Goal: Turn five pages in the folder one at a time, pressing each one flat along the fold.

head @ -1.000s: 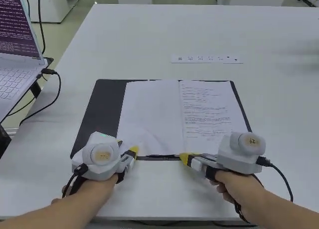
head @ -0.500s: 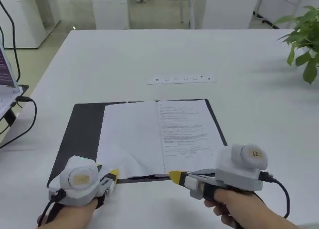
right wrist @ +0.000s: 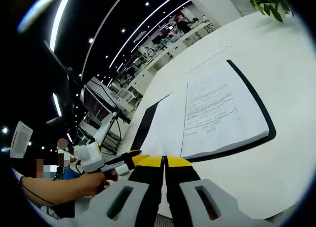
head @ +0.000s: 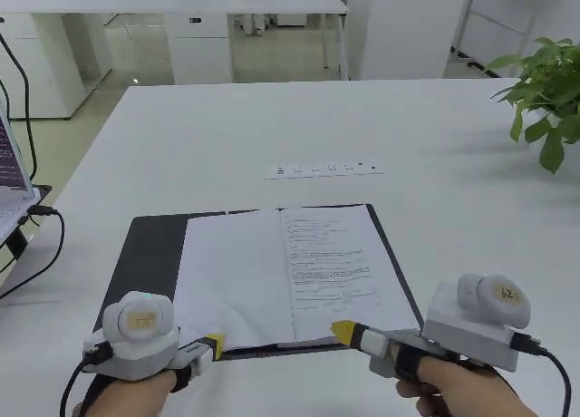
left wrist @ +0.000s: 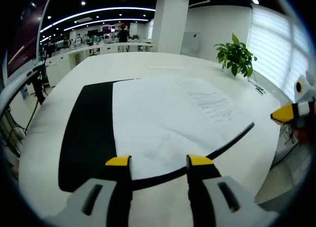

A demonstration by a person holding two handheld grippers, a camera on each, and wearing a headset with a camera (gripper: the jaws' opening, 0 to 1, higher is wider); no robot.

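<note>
My left tool (head: 213, 346) and right tool (head: 343, 331) have matt pale grey plastic shells with yellow plastic tips. The folder (head: 149, 254) cover looks matt black, its pages (head: 237, 272) plain white paper, slightly rumpled near me. The desk (head: 227, 127) is smooth white with a soft sheen.

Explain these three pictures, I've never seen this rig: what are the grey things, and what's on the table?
No robot: a person holds two two-jaw grippers. The head view comes from a headset camera looking down at the white table. Each round view comes from a camera on one gripper. On the table lies an open black folder, blank page left, printed page right, with a power strip beyond it and a plant far right. The left gripper is open, the right gripper shut; both sit by the folder's near edge, holding nothing I can see.
</note>
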